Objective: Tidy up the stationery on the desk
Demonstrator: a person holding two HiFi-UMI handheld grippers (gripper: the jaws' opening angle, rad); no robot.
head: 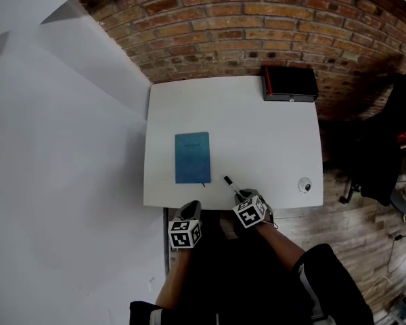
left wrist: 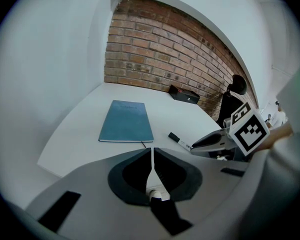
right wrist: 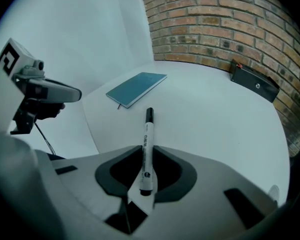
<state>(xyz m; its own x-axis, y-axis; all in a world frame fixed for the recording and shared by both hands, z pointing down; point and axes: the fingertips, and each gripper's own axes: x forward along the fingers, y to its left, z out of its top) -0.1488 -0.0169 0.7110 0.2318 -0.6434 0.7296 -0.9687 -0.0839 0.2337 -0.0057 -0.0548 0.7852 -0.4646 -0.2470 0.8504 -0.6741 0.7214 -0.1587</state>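
A white marker (right wrist: 147, 144) with a black cap lies between the jaws of my right gripper (right wrist: 145, 151), which close against its barrel near the table's front edge; the capped end sticks out ahead. The head view shows the same marker (head: 231, 184) in front of the right gripper (head: 242, 196). A blue notebook (head: 192, 157) lies flat to the left of it on the white desk (head: 264, 134). My left gripper (left wrist: 151, 153) is shut and empty, held at the front edge just short of the notebook (left wrist: 126, 121).
A black box (head: 289, 83) with a red edge stands at the desk's far right corner against the brick wall. A small round object (head: 304, 185) lies near the front right corner. A white wall runs along the left; a dark chair stands to the right.
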